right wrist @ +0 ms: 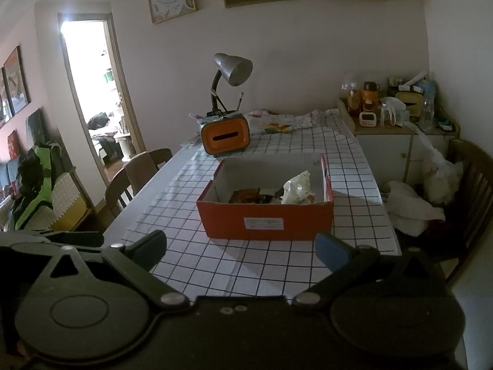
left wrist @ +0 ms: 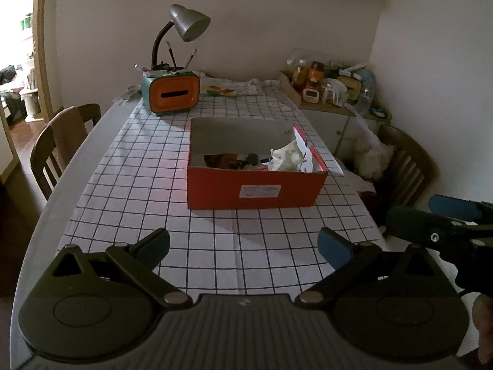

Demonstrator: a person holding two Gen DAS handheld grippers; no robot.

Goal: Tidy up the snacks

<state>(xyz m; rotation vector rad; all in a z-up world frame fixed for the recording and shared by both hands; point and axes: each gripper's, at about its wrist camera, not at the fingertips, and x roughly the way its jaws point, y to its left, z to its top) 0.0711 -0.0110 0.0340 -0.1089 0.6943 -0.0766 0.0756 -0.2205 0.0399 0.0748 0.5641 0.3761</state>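
Observation:
An open orange cardboard box (left wrist: 255,189) sits mid-table on the checked cloth; it also shows in the right wrist view (right wrist: 265,220). Inside lie dark snack packets (left wrist: 229,160) and a crumpled white wrapper (left wrist: 288,157), which also shows in the right wrist view (right wrist: 297,188). My left gripper (left wrist: 243,246) is open and empty, hovering over the cloth in front of the box. My right gripper (right wrist: 240,248) is open and empty, also short of the box; it shows at the right edge of the left wrist view (left wrist: 443,219).
An orange and teal tissue holder (left wrist: 171,94) with a grey desk lamp (left wrist: 188,23) stands behind the box. Chairs stand at the table's left (left wrist: 58,145) and right (left wrist: 406,160). A side cabinet with jars (right wrist: 394,104) stands at the back right.

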